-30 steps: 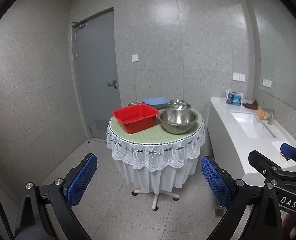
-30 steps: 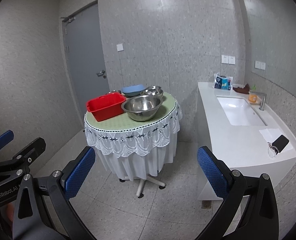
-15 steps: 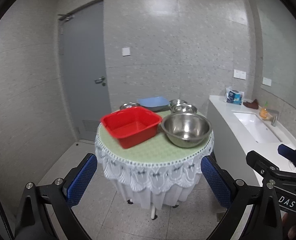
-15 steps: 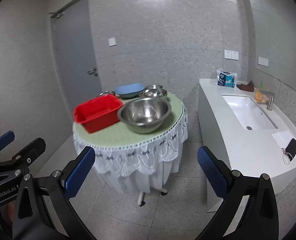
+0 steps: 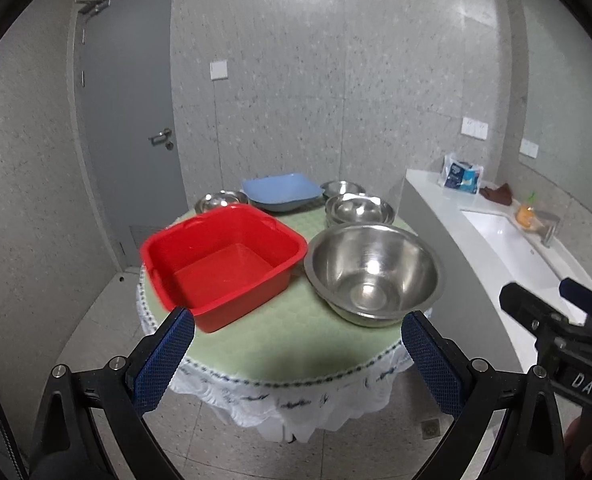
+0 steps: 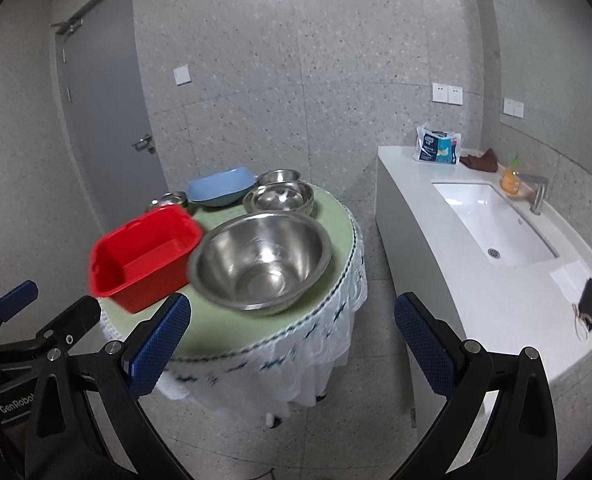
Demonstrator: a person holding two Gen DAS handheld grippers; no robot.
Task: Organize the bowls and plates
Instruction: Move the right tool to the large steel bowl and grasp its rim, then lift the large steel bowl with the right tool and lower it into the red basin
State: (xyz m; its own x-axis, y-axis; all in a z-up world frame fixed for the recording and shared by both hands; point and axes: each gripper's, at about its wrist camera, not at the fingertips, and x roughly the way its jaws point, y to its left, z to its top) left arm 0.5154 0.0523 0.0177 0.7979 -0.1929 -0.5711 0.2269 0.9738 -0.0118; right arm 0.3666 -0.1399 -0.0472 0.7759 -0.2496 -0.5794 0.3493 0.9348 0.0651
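A round table with a green top [image 5: 296, 340] [image 6: 336, 216] carries a red plastic basin [image 5: 224, 264] [image 6: 144, 256] at front left and a large steel bowl [image 5: 372, 272] [image 6: 260, 260] at front right. Behind them sit a blue square plate [image 5: 282, 192] [image 6: 222, 188], a stack of medium steel bowls [image 5: 358, 210] [image 6: 280, 198], a small steel bowl [image 5: 342, 188] [image 6: 278, 176] and another small steel bowl [image 5: 220, 200] [image 6: 170, 200]. My left gripper [image 5: 296, 364] is open, just short of the table's near edge. My right gripper [image 6: 292, 344] is open and holds nothing, to the right of the left one.
A white counter [image 6: 476, 300] with a sink [image 6: 496, 220] runs along the right wall, carrying a tissue pack [image 6: 438, 146], a brown cloth, an orange bottle and a phone [image 6: 590, 298]. A grey door [image 5: 124, 120] stands shut at back left. Tiled floor surrounds the table.
Both grippers have moved forward toward the table, so the basin and bowls now loom much larger. Both stay open and empty. Nothing on the table has shifted.
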